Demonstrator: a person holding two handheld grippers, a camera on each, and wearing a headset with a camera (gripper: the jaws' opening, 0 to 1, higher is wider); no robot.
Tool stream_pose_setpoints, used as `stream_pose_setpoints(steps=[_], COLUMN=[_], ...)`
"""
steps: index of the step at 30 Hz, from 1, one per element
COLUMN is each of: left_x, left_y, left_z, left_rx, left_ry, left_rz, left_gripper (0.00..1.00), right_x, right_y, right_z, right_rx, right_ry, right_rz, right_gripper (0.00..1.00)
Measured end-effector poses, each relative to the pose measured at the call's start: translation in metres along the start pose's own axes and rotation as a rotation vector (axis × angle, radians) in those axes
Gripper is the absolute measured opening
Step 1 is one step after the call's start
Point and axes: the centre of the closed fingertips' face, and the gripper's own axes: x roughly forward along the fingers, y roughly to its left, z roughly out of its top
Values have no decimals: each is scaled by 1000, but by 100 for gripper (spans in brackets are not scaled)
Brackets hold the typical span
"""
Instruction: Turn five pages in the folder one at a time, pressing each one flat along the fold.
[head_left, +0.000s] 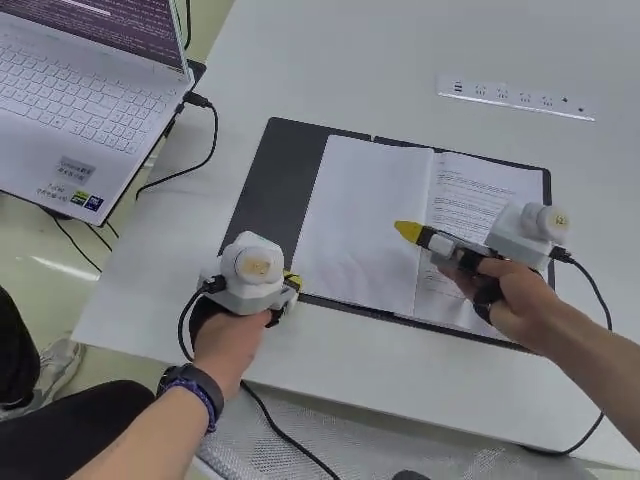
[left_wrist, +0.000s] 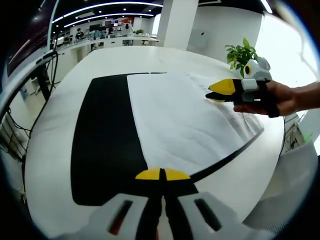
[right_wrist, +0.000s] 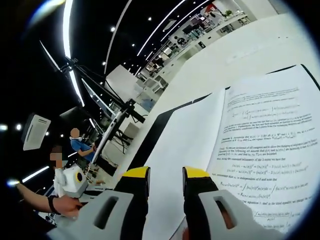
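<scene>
Resting on the white table (head_left: 330, 60), the folder (head_left: 270, 180) lies open; its black cover looks stiff, its sheets thin, limp and easily creased, so I judge a page best pinched lightly at its free edge; the left gripper (left_wrist: 162, 174), tips closed on nothing, sits at the folder's near left corner; the right gripper (head_left: 408, 232) hovers over the fold, tips slightly apart, empty; a laptop (head_left: 70, 100) and cable (head_left: 195, 150) lie left of the folder, clear of the pages.

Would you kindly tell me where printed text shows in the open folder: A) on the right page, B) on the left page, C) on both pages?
A: the right page of the folder bears printed lines, while the left page is blank white.
</scene>
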Motion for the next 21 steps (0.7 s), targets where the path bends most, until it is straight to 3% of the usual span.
stream_pose_setpoints(steps=[8,21], left_x=[1,1], left_y=[0,0], left_z=[1,0], left_rx=[7,15], left_ry=[6,5], left_rz=[7,16], left_gripper=[0,0], right_x=[7,7], right_y=[-21,-39], right_z=[18,24], right_rx=[2,-9], right_ry=[-45,-68], right_rz=[-45,-57], right_gripper=[16,4])
